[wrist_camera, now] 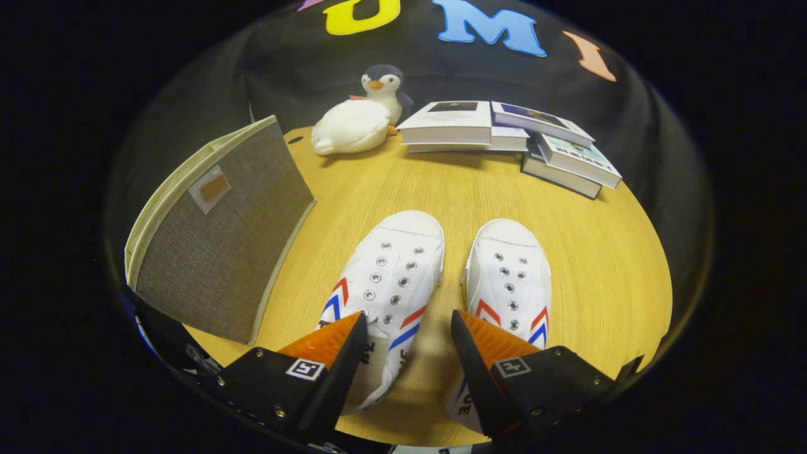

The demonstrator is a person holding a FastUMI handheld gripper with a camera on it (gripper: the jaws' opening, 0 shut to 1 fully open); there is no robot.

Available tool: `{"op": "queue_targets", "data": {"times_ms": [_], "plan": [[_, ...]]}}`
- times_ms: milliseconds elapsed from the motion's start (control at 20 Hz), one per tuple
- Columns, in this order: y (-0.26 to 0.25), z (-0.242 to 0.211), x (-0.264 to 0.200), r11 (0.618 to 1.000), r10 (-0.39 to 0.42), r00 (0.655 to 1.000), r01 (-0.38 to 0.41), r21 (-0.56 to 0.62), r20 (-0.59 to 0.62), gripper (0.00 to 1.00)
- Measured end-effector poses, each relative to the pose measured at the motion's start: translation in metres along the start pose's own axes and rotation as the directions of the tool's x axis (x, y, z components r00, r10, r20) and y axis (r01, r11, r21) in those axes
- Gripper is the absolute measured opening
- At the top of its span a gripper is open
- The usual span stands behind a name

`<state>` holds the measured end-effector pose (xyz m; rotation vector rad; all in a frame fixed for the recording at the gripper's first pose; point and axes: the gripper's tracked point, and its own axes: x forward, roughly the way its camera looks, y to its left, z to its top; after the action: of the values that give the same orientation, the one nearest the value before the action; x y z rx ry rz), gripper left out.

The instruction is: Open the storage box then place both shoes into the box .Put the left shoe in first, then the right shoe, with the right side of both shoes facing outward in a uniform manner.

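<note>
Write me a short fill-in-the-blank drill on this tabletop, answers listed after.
1. The storage box beside the shoes has its lid ____.
2. The hand-held gripper hovers with its fingers ____, gripping nothing.
3. Behind the white plush stands a toy ____.
4. The left shoe and right shoe point their toes toward the stacked ____.

Answers: closed; open; penguin; books

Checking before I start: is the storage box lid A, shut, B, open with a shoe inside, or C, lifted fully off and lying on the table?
A: the storage box is shut, with both shoes on the table beside the open gripper.
</note>
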<state>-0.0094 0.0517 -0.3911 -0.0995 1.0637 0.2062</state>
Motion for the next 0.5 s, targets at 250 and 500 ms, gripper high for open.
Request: {"op": "queue_targets", "data": {"times_ms": [250,500], "plan": [[0.0079,-0.0043,0.0036,0.997,0.050,0.998,-0.047,0.066,-0.035,0.44],[0.0033,-0.0059,0.0004,0.962,0.056,0.997,-0.038,0.270,-0.060,0.02]]}}
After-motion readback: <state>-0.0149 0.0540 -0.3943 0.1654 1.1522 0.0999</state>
